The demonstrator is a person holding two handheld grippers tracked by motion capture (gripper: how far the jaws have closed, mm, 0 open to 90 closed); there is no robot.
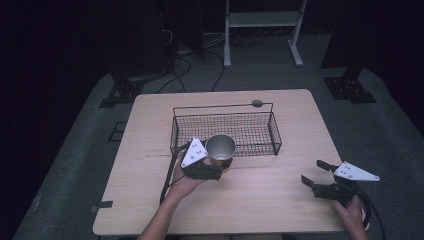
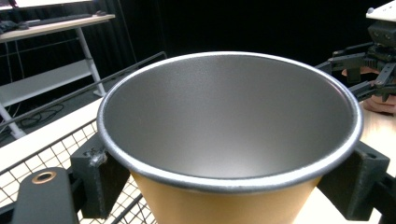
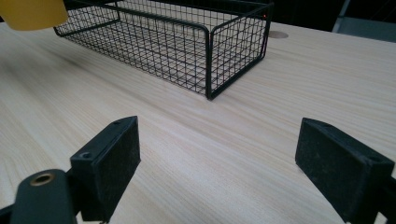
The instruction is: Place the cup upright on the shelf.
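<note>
Left gripper (image 1: 216, 169) clamping a yellow paper-walled cup with a silver metal inside (image 1: 220, 150) between both jaws, holding it upright above the near edge of the black wire-mesh basket (image 1: 260, 129), over the light wooden table (image 1: 270, 205). Right gripper (image 1: 314, 173) hovering with jaws spread wide and gripping nothing, well apart near the table's right edge.

The cup (image 1: 220, 149) sits in the left gripper (image 1: 218, 170) at the near edge of the basket (image 1: 260, 131), mid-table (image 1: 280, 200), with the right gripper (image 1: 314, 176) well apart to its right.
</note>
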